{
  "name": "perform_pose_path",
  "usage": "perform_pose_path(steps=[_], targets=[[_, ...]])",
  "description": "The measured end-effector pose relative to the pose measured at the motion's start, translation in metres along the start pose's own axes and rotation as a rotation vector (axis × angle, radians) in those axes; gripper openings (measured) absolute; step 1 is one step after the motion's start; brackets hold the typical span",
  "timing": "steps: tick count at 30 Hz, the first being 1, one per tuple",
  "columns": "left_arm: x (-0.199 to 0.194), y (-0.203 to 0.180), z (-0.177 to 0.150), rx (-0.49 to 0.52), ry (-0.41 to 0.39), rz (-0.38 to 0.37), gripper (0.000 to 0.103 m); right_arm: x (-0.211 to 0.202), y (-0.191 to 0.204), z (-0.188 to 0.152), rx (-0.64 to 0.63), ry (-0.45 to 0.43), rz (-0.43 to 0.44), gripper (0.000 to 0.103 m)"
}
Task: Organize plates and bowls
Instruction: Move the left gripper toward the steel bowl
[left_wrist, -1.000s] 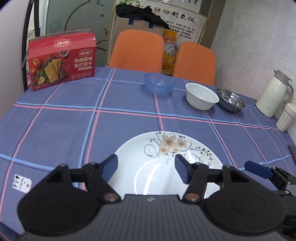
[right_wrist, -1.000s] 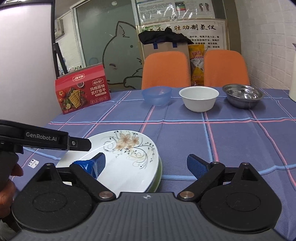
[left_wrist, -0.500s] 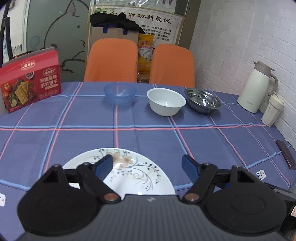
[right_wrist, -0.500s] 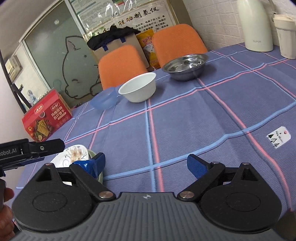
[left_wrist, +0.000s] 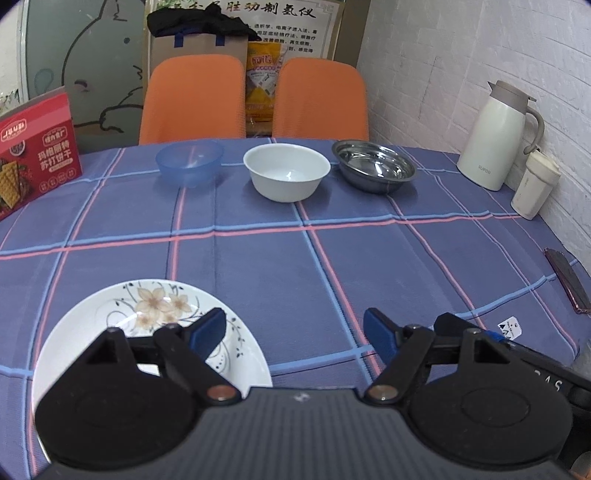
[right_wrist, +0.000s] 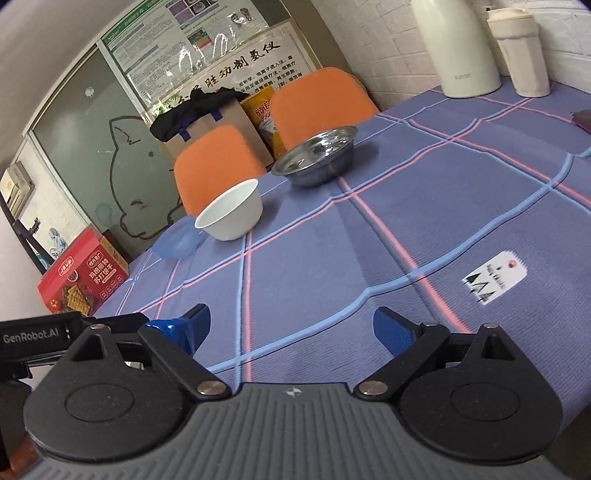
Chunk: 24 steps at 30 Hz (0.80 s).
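Left gripper (left_wrist: 293, 330) jaws spread wide, nothing between them; it hangs over the near edge of the table (left_wrist: 332, 258), with its left finger over the floral plate (left_wrist: 122, 332). Right gripper (right_wrist: 291, 328) also wide open, empty, tilted, above bare checked tablecloth.

Landmark: white bowl (left_wrist: 286, 171), upright on the far side of the table. Blue plastic bowl (left_wrist: 189, 162) just left of it, apart. Steel bowl (left_wrist: 373, 170) just right of it, apart. All three in a row, not stacked. Floral plate well nearer than the white bowl and to its left, flat on the cloth at the near edge; whether another plate sits under it cannot be told.

In the right wrist view the white bowl (right_wrist: 229, 210) partly hides the blue bowl (right_wrist: 177, 242); steel bowl (right_wrist: 317, 157) beyond it to the right.

Red cracker box (left_wrist: 35, 155) far left of the white bowl. White thermos (left_wrist: 496, 136) and cream cup (left_wrist: 535, 186) far right of it by the brick wall. Two orange chairs (left_wrist: 192, 99) behind it.
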<state>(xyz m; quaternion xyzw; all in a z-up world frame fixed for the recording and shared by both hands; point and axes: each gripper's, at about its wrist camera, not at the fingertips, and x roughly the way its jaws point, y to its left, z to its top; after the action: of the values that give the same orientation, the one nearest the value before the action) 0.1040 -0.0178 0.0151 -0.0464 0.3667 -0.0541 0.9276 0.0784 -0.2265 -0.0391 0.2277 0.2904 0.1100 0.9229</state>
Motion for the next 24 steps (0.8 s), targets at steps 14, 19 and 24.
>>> perform_pose_path(steps=[14, 19, 24], targets=[[0.01, -0.025, 0.001, 0.059, 0.017, 0.01, 0.077, -0.006, -0.019, 0.001, -0.005, 0.022, -0.031, 0.083], [0.011, -0.03, 0.01, 0.085, 0.004, 0.024, 0.077, -0.004, -0.018, 0.01, -0.038, 0.02, -0.029, 0.083], [0.016, -0.032, 0.021, 0.112, 0.001, 0.035, 0.078, -0.001, -0.019, 0.023, -0.074, 0.016, -0.027, 0.083]])
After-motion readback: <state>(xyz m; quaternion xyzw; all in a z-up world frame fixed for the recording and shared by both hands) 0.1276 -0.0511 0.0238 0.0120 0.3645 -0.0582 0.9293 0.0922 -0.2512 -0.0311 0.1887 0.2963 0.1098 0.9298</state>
